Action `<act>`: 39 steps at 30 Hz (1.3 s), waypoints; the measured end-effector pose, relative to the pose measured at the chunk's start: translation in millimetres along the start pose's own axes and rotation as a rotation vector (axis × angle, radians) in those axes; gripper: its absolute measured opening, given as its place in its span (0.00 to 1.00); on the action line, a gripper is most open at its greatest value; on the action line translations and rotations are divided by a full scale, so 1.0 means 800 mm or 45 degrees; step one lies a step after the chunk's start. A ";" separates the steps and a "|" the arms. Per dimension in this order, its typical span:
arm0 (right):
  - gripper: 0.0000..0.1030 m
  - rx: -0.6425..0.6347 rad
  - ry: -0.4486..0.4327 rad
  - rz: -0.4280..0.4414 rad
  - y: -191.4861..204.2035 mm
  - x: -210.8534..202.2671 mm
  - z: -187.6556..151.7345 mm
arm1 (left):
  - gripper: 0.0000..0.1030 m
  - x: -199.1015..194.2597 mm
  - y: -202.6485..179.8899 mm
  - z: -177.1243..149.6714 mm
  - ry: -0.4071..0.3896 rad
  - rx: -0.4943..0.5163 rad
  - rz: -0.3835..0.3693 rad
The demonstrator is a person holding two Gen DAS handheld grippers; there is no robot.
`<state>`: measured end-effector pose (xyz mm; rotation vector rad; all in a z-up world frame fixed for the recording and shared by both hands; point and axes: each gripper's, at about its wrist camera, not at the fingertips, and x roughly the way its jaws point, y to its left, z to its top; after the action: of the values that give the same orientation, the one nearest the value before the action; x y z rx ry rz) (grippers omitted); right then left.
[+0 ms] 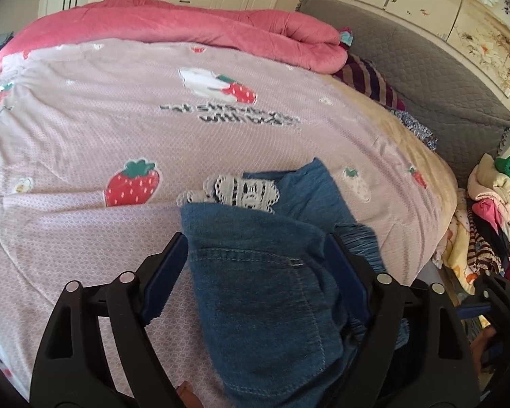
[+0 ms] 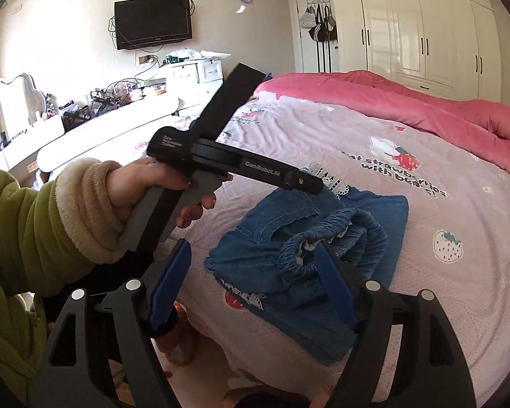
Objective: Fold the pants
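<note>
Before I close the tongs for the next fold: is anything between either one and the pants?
Nothing visible. The pants lie bunched on the bedspread, directly between the open left tongs; the right tongs hang open over them.

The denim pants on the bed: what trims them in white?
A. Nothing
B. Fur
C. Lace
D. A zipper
C. White openwork lace shows at the edge of the blue denim pants, lying on the strawberry-print bedspread; it also peeks out near the bed's edge in the right wrist view.
</note>
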<state>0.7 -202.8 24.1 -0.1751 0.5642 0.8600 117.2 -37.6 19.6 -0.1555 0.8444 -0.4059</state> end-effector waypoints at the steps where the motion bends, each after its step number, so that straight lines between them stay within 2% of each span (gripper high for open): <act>1: 0.74 -0.001 -0.004 -0.003 0.000 -0.001 0.000 | 0.75 -0.004 -0.001 0.001 -0.010 0.002 0.000; 8: 0.78 -0.003 -0.032 -0.027 -0.005 -0.012 0.005 | 0.82 -0.034 0.007 0.009 -0.086 -0.022 0.007; 13: 0.84 0.037 -0.042 -0.097 -0.018 -0.020 0.007 | 0.90 -0.053 0.018 0.010 -0.119 -0.050 0.042; 19: 0.85 0.121 -0.055 -0.219 -0.040 -0.029 0.002 | 0.90 -0.067 0.030 -0.004 -0.123 -0.089 0.053; 26: 0.88 0.204 -0.071 -0.294 -0.061 -0.039 -0.001 | 0.91 -0.084 0.032 -0.016 -0.149 -0.104 0.078; 34: 0.91 0.274 0.001 -0.386 -0.080 -0.028 -0.009 | 0.91 -0.084 0.021 -0.047 -0.093 -0.104 0.080; 39: 0.91 0.382 0.069 -0.387 -0.099 -0.016 -0.022 | 0.91 -0.069 0.010 -0.065 -0.035 -0.093 0.072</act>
<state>46.8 -269.0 9.9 -0.0088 0.6898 0.4696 47.7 -6.6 21.6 -0.2037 0.8349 -0.3194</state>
